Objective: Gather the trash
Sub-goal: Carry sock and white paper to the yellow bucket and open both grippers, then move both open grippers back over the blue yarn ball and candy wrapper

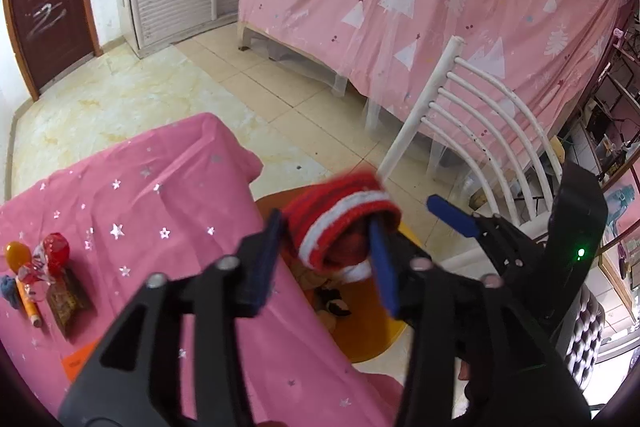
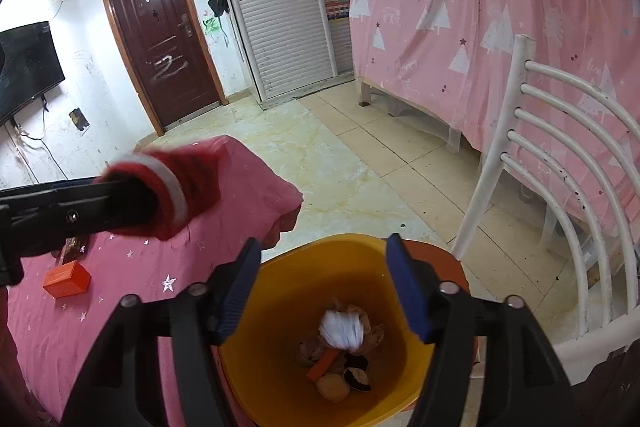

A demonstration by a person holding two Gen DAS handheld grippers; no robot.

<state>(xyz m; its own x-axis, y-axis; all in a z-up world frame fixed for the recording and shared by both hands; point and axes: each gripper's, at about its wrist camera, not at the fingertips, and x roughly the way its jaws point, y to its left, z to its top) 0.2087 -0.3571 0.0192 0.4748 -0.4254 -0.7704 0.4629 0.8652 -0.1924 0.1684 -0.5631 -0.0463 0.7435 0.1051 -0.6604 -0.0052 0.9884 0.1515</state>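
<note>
Blue fingers [image 2: 408, 295] of the right gripper [image 2: 320, 287] stand spread above the yellow bin [image 2: 280, 387]; the left gripper [image 1: 324, 259] grasps a red knitted sock [image 1: 340, 219] beside it.

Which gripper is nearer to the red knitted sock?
Left. The left gripper grips the red knitted sock; the right gripper is open above the orange bin, apart from it.

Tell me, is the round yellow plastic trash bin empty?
Not empty. The yellow plastic bin holds nutshells, an orange scrap and a crumpled white paper at its bottom.
</note>
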